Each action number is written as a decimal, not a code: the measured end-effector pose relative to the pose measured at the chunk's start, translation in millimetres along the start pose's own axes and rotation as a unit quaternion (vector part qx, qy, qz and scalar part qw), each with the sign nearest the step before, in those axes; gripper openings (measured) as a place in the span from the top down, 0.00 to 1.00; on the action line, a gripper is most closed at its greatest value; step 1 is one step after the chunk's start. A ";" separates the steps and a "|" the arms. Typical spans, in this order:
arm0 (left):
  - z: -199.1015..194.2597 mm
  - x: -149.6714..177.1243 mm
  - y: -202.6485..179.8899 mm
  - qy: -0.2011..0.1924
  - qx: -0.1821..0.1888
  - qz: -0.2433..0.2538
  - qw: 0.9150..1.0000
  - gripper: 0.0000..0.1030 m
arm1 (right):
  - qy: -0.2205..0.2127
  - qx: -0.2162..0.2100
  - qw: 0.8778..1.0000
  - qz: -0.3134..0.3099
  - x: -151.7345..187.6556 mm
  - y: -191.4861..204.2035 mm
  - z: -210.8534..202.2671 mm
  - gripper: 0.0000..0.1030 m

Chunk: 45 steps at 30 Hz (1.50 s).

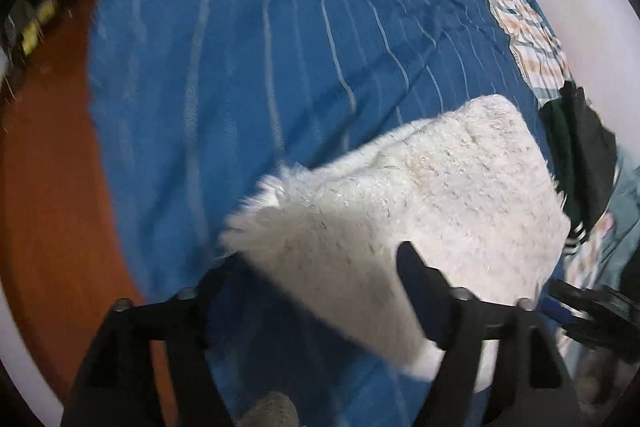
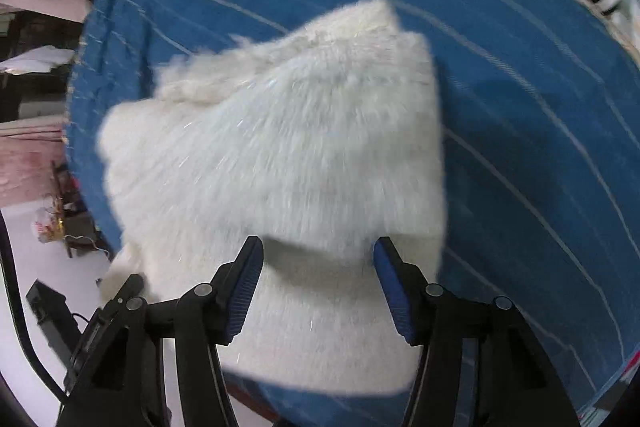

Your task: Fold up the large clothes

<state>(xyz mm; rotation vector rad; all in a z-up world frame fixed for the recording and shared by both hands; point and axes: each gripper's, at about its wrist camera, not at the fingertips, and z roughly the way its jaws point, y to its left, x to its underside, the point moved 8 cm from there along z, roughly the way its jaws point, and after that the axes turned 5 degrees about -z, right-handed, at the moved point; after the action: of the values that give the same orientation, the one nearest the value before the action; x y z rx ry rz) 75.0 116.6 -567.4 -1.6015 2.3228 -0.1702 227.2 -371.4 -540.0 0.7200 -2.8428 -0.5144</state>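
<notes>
Sweater [image 2: 280,167] lies folded at frame centre on the blue sheet [image 2: 520,87]; both left gripper [image 1: 316,279] and right gripper [image 2: 318,259] are released, so loose layers may spring open.

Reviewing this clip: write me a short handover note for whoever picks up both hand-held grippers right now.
Left hand-held gripper: jaws apart, one finger over the folded white fluffy garment, no clear grip.
Right hand-held gripper: jaws open above the same garment, pads not pressing it.
The garment lies in a compact fold on the blue striped cloth.
Dark clothing waits at the cloth's edge.
Done: white garment looks folded. Left: probably the dark clothing.
</notes>
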 end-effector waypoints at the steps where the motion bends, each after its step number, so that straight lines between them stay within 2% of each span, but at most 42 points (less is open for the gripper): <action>1: -6.0 1.3 2.4 -0.007 -0.011 0.011 1.000 0.23 | -0.006 -0.011 1.000 -0.004 10.6 2.5 -10.2 0.43; 4: -11.5 5.2 -0.1 -0.014 -0.043 0.049 0.998 0.19 | 0.014 -0.032 0.999 -0.012 43.3 9.7 -11.6 0.61; 5: -11.8 5.3 -2.3 -0.016 -0.053 0.060 0.997 0.15 | 0.032 -0.028 0.999 -0.014 57.3 6.9 -1.2 0.63; 7: -10.0 4.4 -10.4 -0.019 -0.067 0.084 0.994 0.13 | 0.059 -0.001 0.998 -0.018 74.2 -2.9 28.2 0.66; 9: -10.3 2.3 -17.0 -0.020 -0.076 0.099 0.992 0.13 | 0.064 0.014 0.998 -0.019 77.7 -12.6 57.5 0.66; 12: -14.4 -9.9 -33.7 -0.026 -0.068 0.111 0.991 0.13 | 0.098 0.025 0.995 -0.010 67.2 -4.6 47.7 0.66; 13: -15.2 -16.1 -40.1 -0.034 -0.067 0.116 0.990 0.13 | 0.090 0.026 0.996 -0.012 63.5 -1.4 34.0 0.66; 17: 2.1 -44.5 -76.9 -0.047 -0.042 0.140 0.988 0.13 | 0.002 0.008 1.000 -0.016 33.2 9.7 -21.5 0.66; 20: 34.9 -57.5 -104.0 -0.041 -0.040 0.171 0.984 0.13 | -0.031 -0.001 1.000 -0.003 -2.1 13.7 -23.3 0.67; 21: 48.4 -60.1 -112.1 -0.033 -0.040 0.181 0.982 0.13 | -0.031 0.000 1.000 -0.002 -13.4 14.5 -15.8 0.68; 24: 90.5 -58.9 -126.2 -0.007 -0.056 0.224 0.973 0.13 | 0.000 0.043 0.999 -0.022 -32.6 23.6 22.7 0.68; 28: 117.4 -62.1 -121.7 0.008 -0.035 0.224 0.974 0.11 | 0.026 0.076 0.997 -0.004 -45.3 26.9 56.8 0.68; 31: 117.4 -64.1 -118.0 0.019 -0.025 0.212 0.977 0.09 | 0.035 0.122 0.992 -0.017 -56.7 39.6 69.8 0.69; 33: 109.2 -64.3 -114.1 0.019 -0.025 0.204 0.978 0.09 | 0.046 0.136 0.990 -0.016 -58.4 46.2 72.5 0.69; 36: 68.3 -62.2 -95.0 0.004 -0.014 0.178 0.984 0.09 | 0.050 0.088 0.995 0.015 -55.4 45.0 59.4 0.68; 37: 54.8 -60.6 -88.1 0.000 -0.011 0.168 0.986 0.09 | 0.047 0.055 0.997 0.016 -49.6 41.6 47.2 0.64; 38: 39.1 -57.1 -76.2 -0.005 -0.008 0.153 0.988 0.09 | 0.039 0.025 0.999 0.018 -43.3 33.1 33.9 0.52; 39: 25.5 -52.4 -64.0 -0.010 -0.004 0.138 0.990 0.09 | 0.020 -0.026 0.999 0.023 -36.5 30.6 18.5 0.35; 40: 10.5 -43.7 -46.7 -0.011 -0.001 0.115 0.993 0.10 | 0.002 -0.058 0.998 0.025 -31.4 29.1 8.0 0.25; 41: 0.8 -34.3 -33.1 -0.009 0.007 0.094 0.995 0.10 | -0.020 -0.072 0.997 0.024 -22.6 18.9 -5.2 0.14; 43: -6.7 -12.0 -10.3 0.006 0.027 0.052 0.998 0.10 | -0.061 -0.064 0.996 0.017 -5.2 -9.5 -21.6 0.14; 45: -3.1 9.5 4.3 0.019 0.053 0.013 0.998 0.10 | -0.074 -0.076 0.994 0.014 12.0 -34.9 -18.7 0.14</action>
<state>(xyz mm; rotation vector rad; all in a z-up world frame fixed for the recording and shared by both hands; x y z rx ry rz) 67.1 109.1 -567.4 -1.5297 2.3194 -0.3162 236.3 -411.5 -534.6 0.6396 -2.9020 -0.8020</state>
